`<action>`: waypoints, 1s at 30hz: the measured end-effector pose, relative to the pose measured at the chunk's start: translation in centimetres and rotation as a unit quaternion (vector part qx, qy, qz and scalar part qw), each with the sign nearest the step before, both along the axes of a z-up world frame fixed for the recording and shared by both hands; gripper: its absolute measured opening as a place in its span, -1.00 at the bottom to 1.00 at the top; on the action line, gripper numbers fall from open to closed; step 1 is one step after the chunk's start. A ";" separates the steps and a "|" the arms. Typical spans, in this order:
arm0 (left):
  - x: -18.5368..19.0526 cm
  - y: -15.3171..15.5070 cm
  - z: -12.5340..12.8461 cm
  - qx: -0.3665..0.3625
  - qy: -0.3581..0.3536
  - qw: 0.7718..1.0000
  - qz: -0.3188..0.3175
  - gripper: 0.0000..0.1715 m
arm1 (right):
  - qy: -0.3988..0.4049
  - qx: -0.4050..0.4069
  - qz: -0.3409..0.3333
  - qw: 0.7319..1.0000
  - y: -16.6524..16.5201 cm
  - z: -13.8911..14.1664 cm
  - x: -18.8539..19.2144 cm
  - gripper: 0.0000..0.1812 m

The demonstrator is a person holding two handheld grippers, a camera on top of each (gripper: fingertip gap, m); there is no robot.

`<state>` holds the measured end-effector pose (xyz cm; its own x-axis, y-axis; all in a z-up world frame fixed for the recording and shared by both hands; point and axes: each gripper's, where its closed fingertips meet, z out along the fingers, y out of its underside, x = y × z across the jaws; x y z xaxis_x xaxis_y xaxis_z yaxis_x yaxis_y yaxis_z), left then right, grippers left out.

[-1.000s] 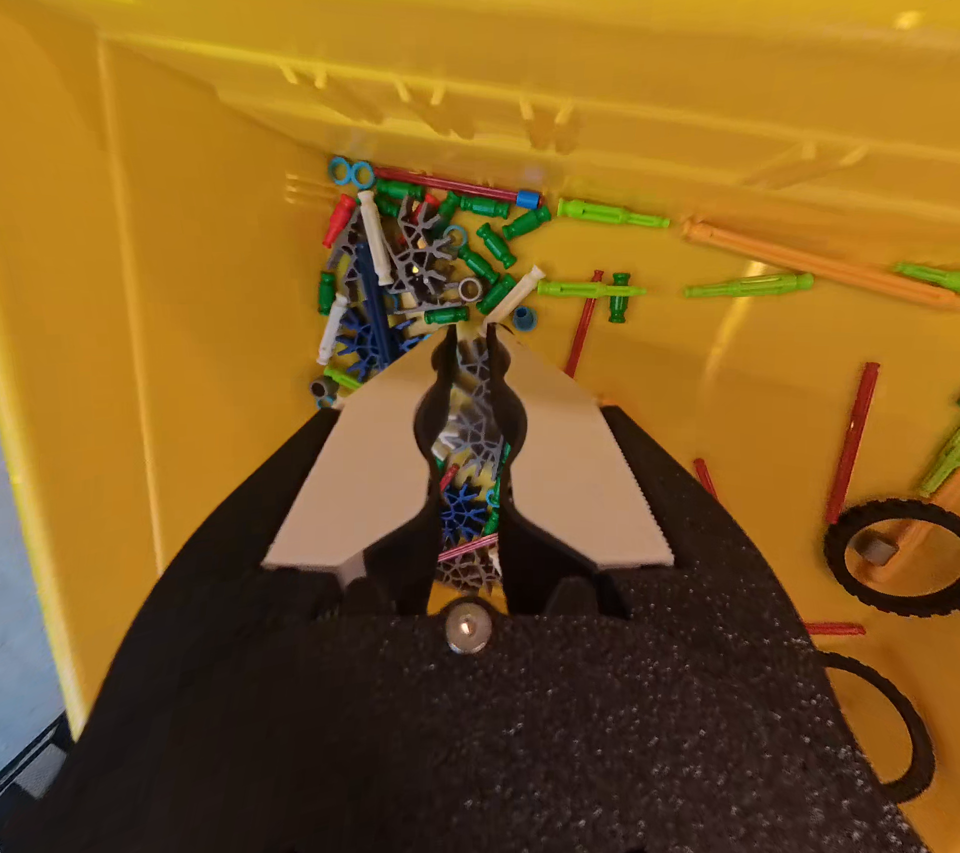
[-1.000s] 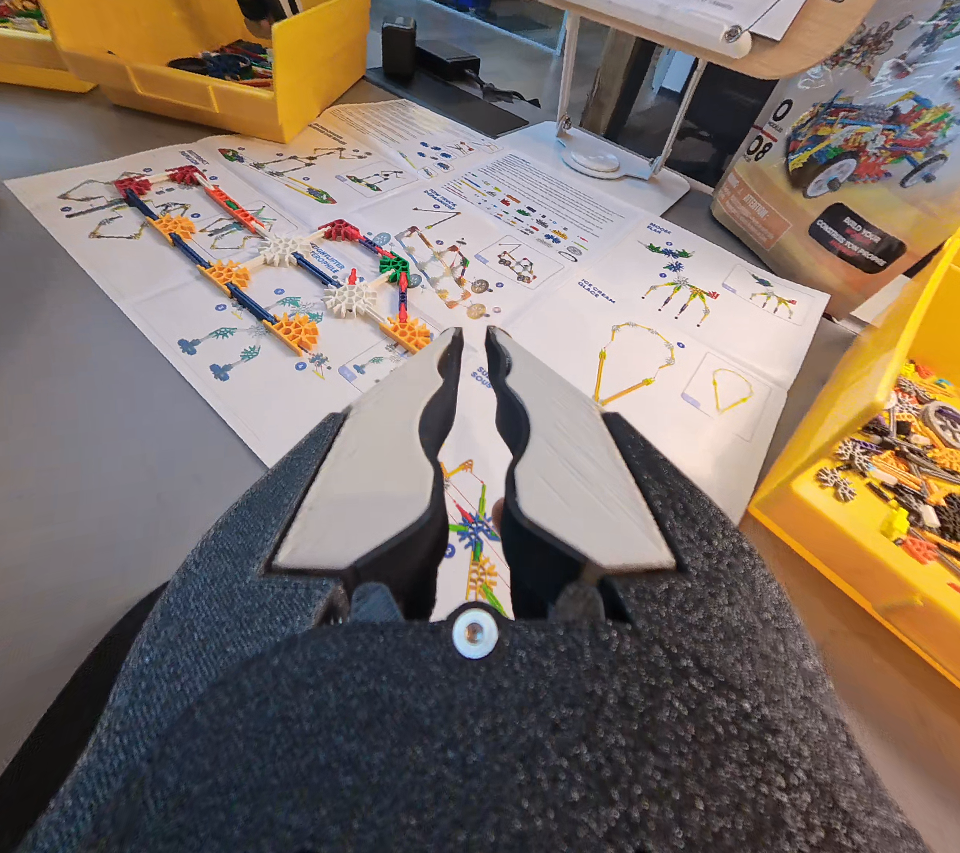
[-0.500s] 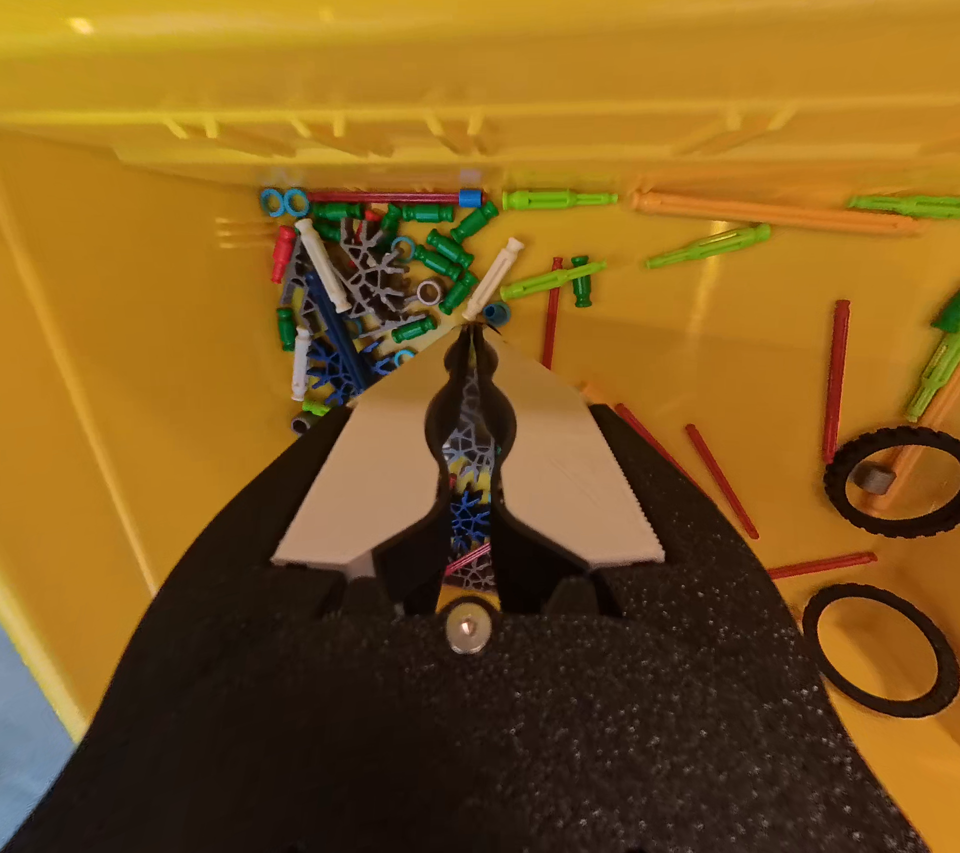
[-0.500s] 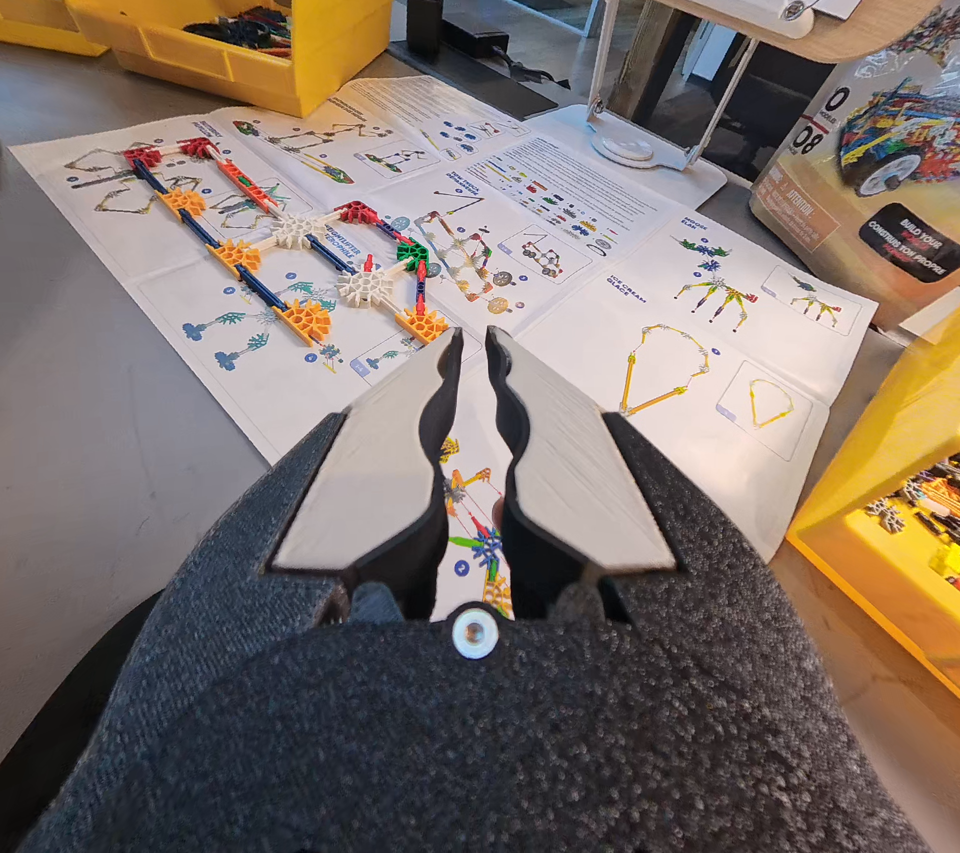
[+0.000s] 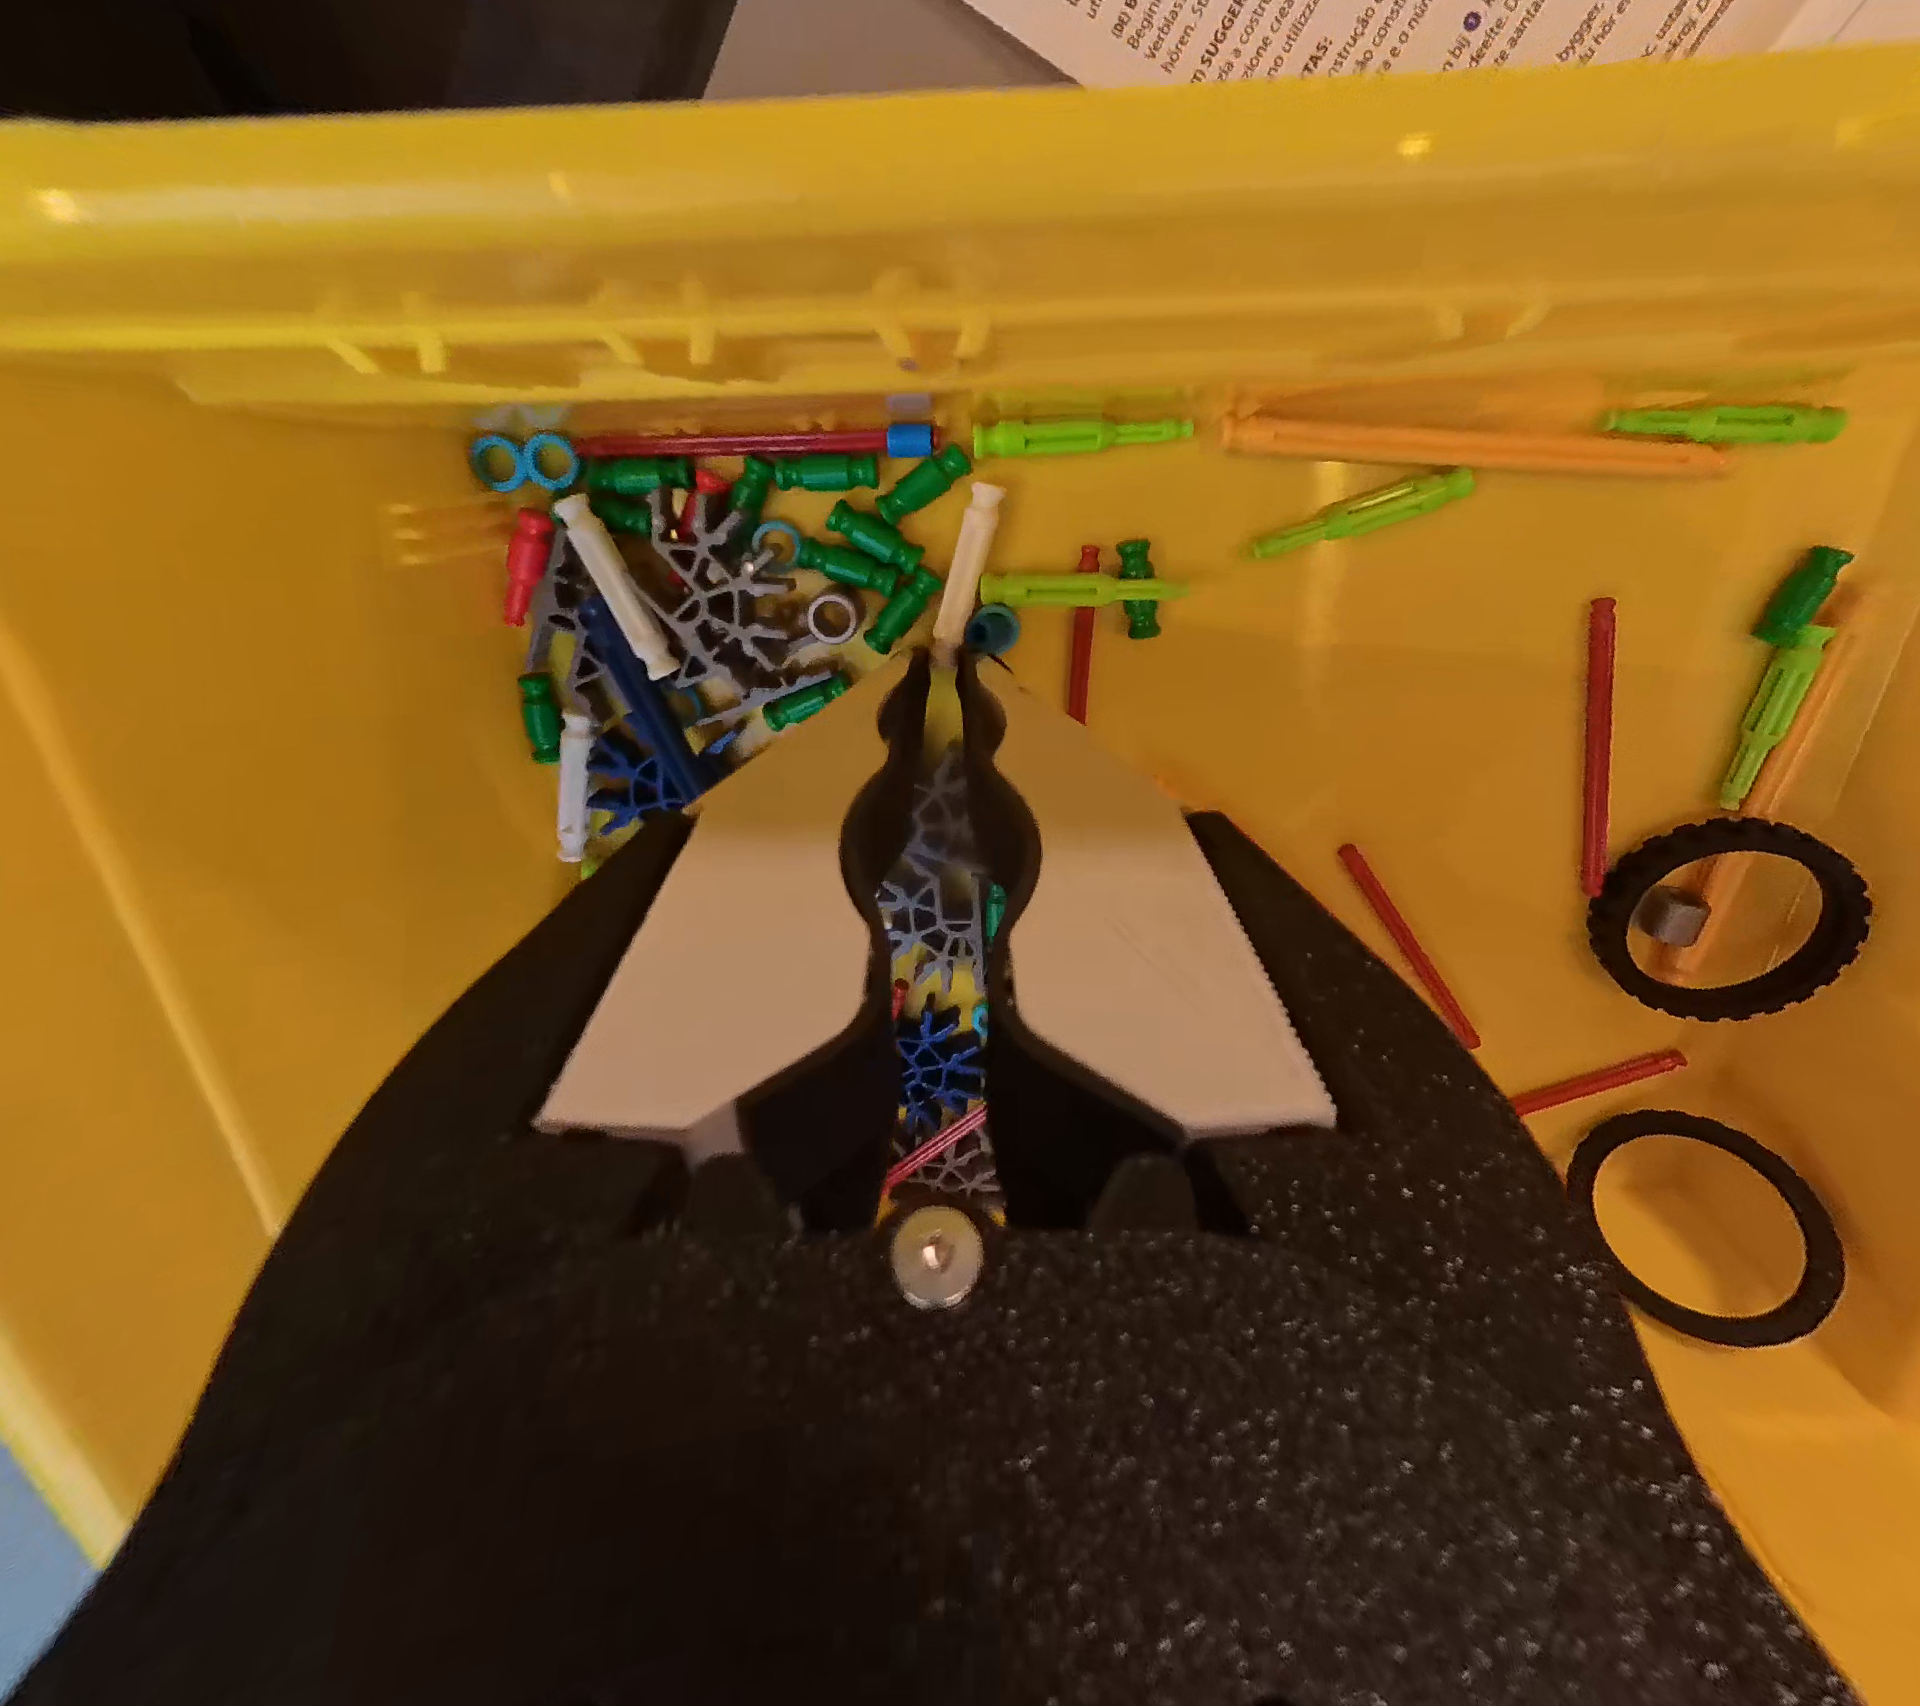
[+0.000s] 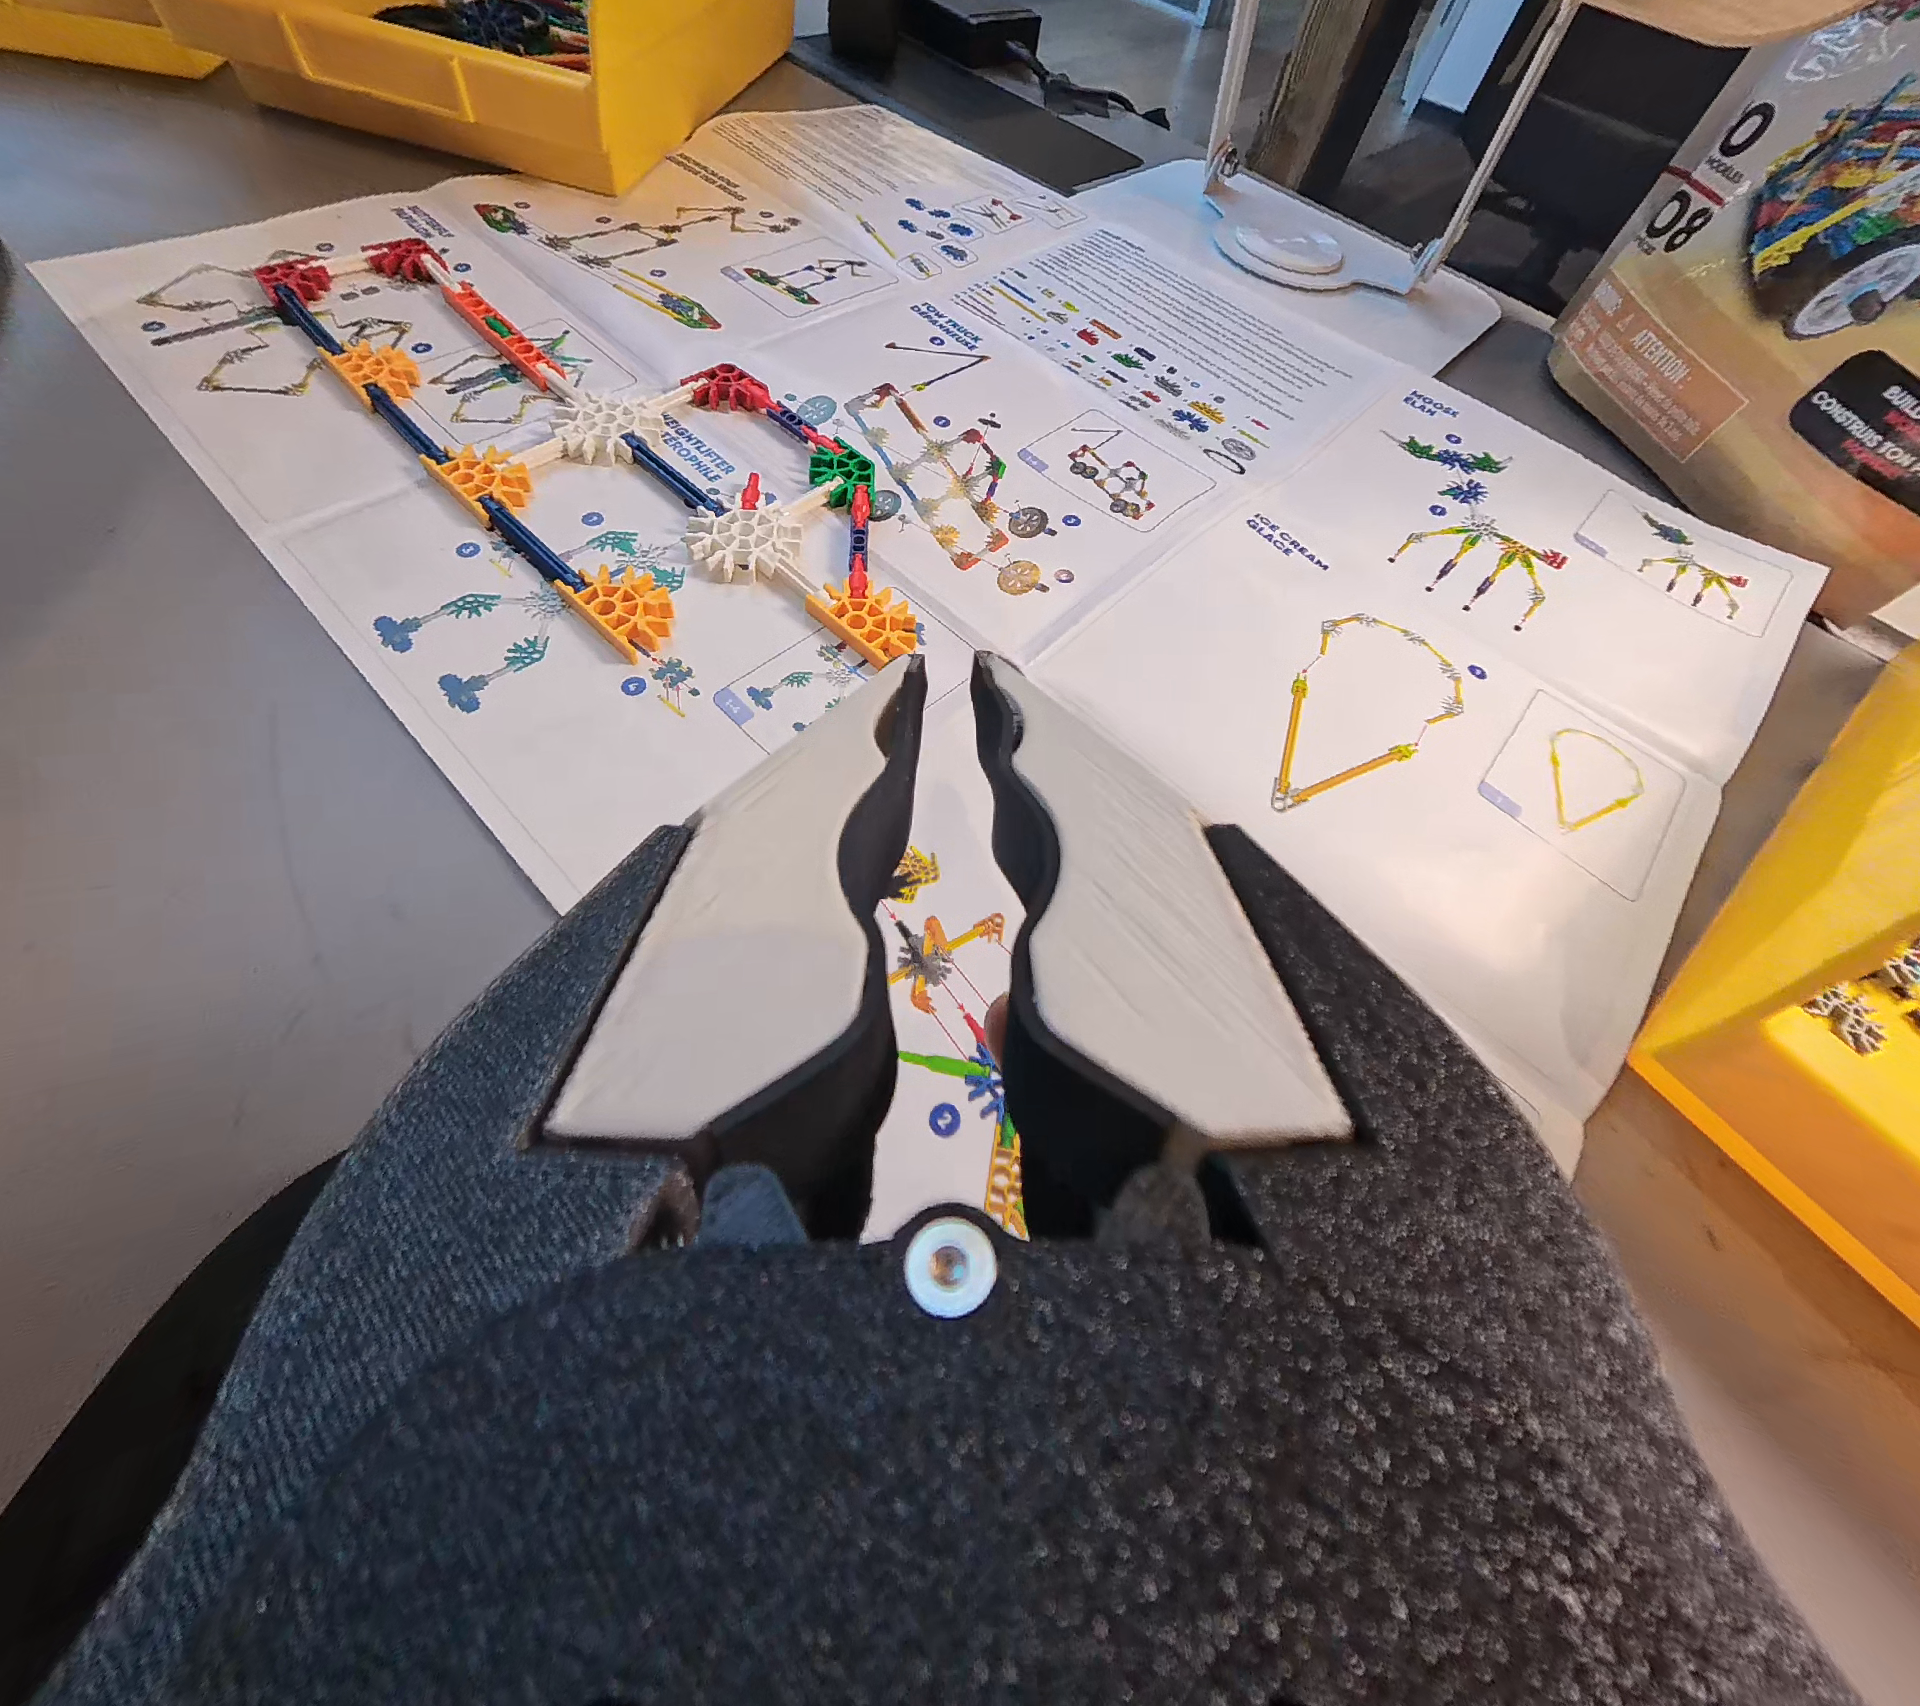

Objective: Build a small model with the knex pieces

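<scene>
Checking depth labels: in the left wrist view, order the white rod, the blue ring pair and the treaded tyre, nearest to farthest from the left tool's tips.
1. White rod, pinched at the left tool tips.
2. Blue ring pair, far-left corner of the bin.
3. Treaded tyre, far right.

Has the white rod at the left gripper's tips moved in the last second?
Yes. The white plastic rod has swung upright, its far end nearer the yellow plastic bin's back wall, with the left gripper shut on its near end.

My left claw (image 5: 940, 664), matt black foam-clad, sits inside the glossy yellow plastic bin (image 5: 935, 202); my right claw (image 6: 948, 669), grey woven cloth, hangs over the smooth folded paper sheet (image 6: 1143, 669) on the matt grey desk (image 6: 208, 825).
</scene>
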<state>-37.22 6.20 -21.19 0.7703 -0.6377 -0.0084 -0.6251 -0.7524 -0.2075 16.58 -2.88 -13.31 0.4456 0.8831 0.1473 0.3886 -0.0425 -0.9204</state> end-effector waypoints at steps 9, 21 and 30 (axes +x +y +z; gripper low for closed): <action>-0.3 -1.3 3.0 0.054 0.019 0.998 -0.008 -1.00 | 0.011 0.008 0.006 1.000 -0.1 0.2 -0.1 -0.91; 4.8 -6.2 5.3 0.056 -0.018 0.997 -0.056 -0.85 | 0.025 0.034 0.030 0.999 -1.4 1.5 -1.0 -0.91; 7.3 -10.0 1.3 -0.025 -0.003 0.992 -0.127 -0.82 | 0.035 0.024 0.018 0.999 -1.4 1.3 -0.1 -0.91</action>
